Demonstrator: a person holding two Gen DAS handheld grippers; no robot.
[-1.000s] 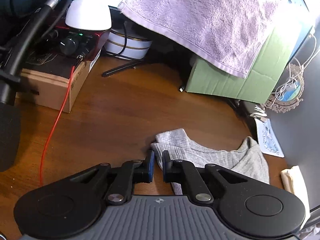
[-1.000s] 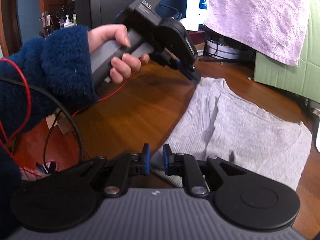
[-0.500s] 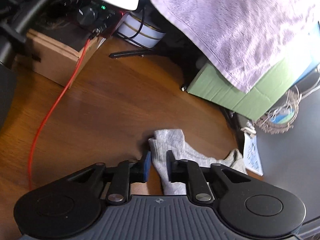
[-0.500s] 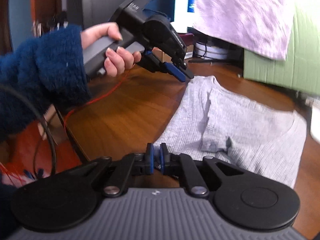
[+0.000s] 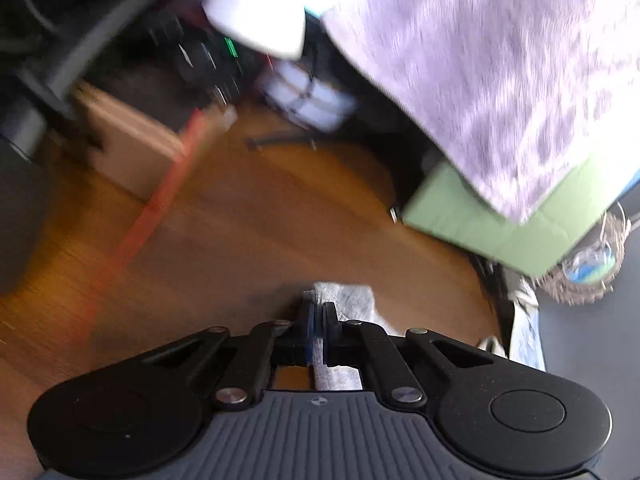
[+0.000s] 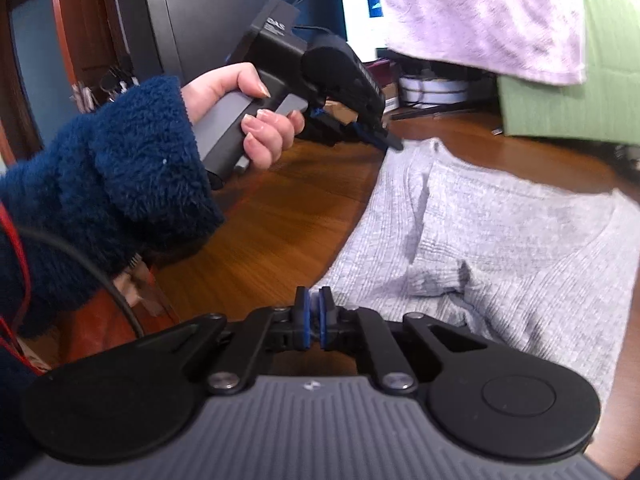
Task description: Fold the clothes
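Left gripper (image 5: pixel 319 325): jaws pressed together on a strip of grey cloth, which shows between the blue pads and runs back under the tool. Left wrist view heavily motion-blurred. From the right wrist view, same gripper (image 6: pixel 390 142) sits at the far left corner of the grey shirt (image 6: pixel 500 236), its tip touching the fabric edge; left hand (image 6: pixel 248 120) wraps the grey handle, dark blue fleece sleeve (image 6: pixel 108 188) at the wrist.

Right gripper (image 6: pixel 314 318): jaws nearly closed, a thin bit of pale cloth between the pads at the near left corner of the shirt; pinching it.

Shirt lies mostly flat on the wooden desk (image 6: pixel 280 216), ribbed knit, one sleeve folded in over the body, a lengthwise crease near the left edge, neckline toward the right.

Beyond the shirt: green cardboard box (image 6: pixel 560 100) with a lilac towel (image 6: pixel 480 16) draped over it, hanging down past its front. Cardboard box (image 5: pixel 132 152) at far left of the desk, red cable (image 5: pixel 148 216) trailing across the wood beside it. Round white tin (image 5: pixel 308 96) behind, blurred
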